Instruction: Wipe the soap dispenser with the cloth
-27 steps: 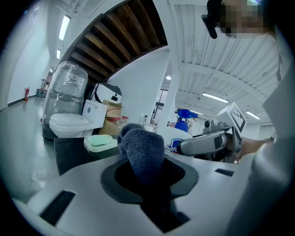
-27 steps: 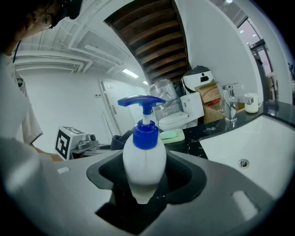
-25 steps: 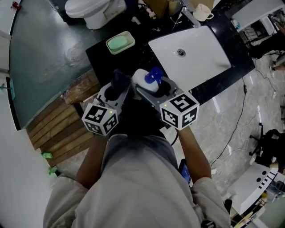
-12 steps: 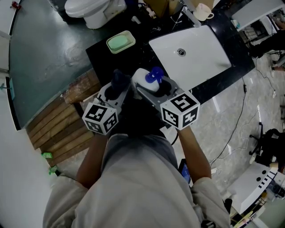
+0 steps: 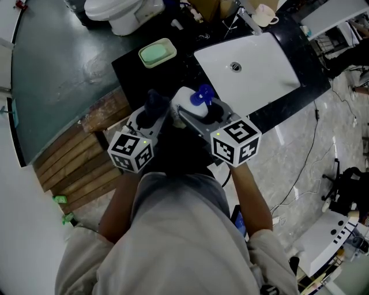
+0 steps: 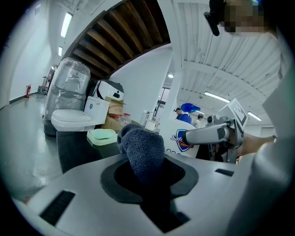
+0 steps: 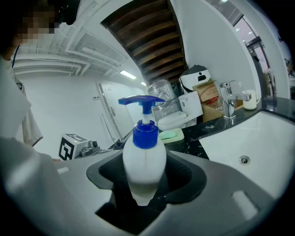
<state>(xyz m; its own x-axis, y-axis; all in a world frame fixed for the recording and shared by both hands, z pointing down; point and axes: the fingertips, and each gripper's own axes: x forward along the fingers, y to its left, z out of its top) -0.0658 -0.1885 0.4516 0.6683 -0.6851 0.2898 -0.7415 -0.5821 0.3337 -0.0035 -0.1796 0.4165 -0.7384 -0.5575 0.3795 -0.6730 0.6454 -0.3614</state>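
Note:
The white soap dispenser (image 7: 144,166) with a blue pump top stands upright between the jaws of my right gripper (image 7: 145,184), which is shut on its body. In the head view the soap dispenser (image 5: 193,102) is held above the front edge of the black counter, beside my right gripper (image 5: 203,115). My left gripper (image 6: 145,175) is shut on a bunched dark blue cloth (image 6: 142,151). The cloth (image 5: 154,105) sits just left of the bottle in the head view, close to it. From the left gripper view the soap dispenser (image 6: 182,138) shows to the right, its label facing the cloth.
A white sink basin (image 5: 248,72) is set in the black counter (image 5: 130,69), with a tap (image 7: 229,102) behind it. A green soap dish (image 5: 156,53) lies at the counter's left. A toilet (image 5: 115,14) stands beyond. Wooden slats (image 5: 86,167) lie on the floor at left.

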